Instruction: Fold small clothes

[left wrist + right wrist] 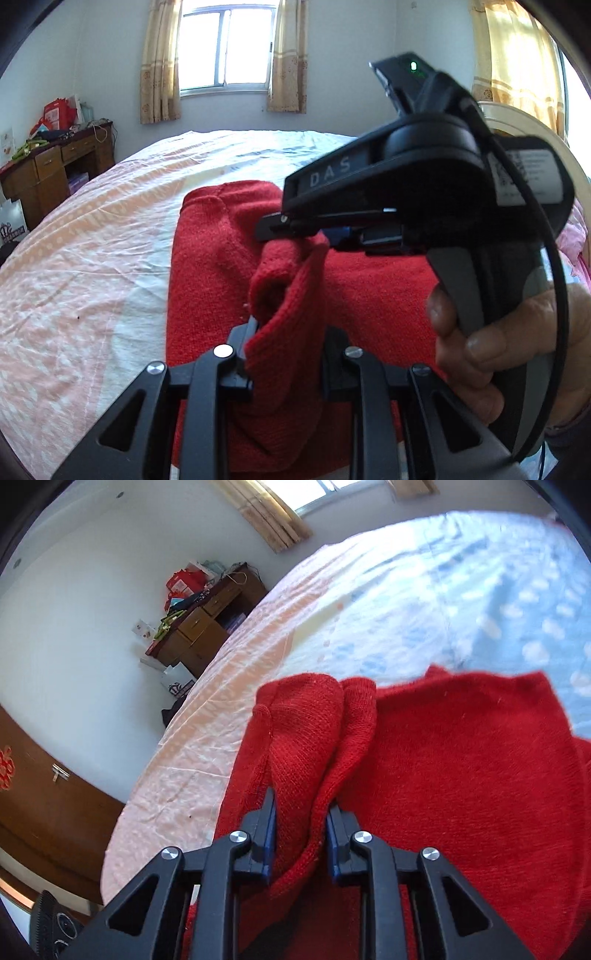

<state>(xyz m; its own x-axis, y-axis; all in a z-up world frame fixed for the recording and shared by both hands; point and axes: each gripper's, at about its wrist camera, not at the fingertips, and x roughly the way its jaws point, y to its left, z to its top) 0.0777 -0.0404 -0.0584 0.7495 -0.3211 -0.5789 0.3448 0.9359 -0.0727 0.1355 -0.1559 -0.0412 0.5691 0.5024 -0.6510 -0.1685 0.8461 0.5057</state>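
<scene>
On the pink-and-blue patterned bed we find the red knitted garment, a raised fold clamped by both left hand-held gripper and right hand-held gripper; we judge uneven pulling could skew the fold or slip the knit.

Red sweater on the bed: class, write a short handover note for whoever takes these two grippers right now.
Left gripper: shut on a fold of the red sweater.
Right gripper: shut on another fold of it, just beyond the left one.
The sweater lies on the bed, part lifted.
Done: both grips taken.
Left: carry the fold over, lay it flat, release.
</scene>
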